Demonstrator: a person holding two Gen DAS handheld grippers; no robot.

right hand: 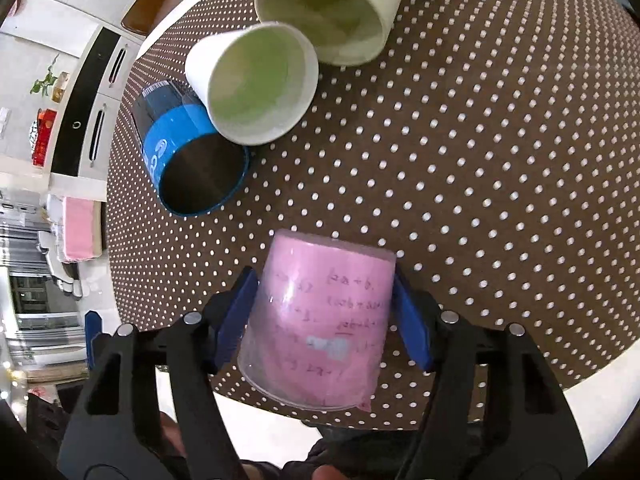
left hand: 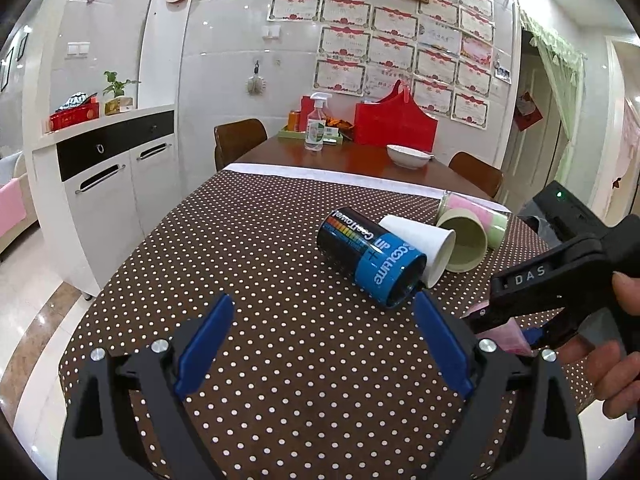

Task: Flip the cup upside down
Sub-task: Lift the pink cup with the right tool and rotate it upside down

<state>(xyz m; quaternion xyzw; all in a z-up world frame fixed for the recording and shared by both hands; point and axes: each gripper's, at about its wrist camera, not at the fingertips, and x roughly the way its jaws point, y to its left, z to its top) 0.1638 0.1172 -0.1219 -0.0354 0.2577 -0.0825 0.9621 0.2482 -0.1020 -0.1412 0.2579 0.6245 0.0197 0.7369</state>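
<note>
My right gripper (right hand: 322, 312) is clamping the pink cup (right hand: 320, 324), one blue pad on each side wall; the cup is hanging over the near edge of the polka-dot tablecloth (right hand: 480, 160), narrow closed end pointing away from me, wide rim toward the camera. Handwriting is showing through the clear wall but I can't read it, and the rim's near part is partly overlapping my own frame. In the left wrist view this gripper is coming in from the right edge, mostly cut off, only a sliver of pink showing under it. My left gripper (left hand: 324, 344) is holding nothing, jaws spread wide above the cloth, blue fingers (left hand: 204, 344) framing bare dots. Ahead of it three cups are lying on their sides in a touching cluster: blue-and-black printed cup (left hand: 370, 258), white paper cup (left hand: 420, 246) partly hidden behind it, pale green cup (left hand: 466, 240) behind that. A clear container with pink and green contents (left hand: 476, 210) is lying farther back, half hidden by the green cup. A white bowl (left hand: 408, 155) and a spray bottle (left hand: 318, 122) are sitting on the bare wood beyond.
</note>
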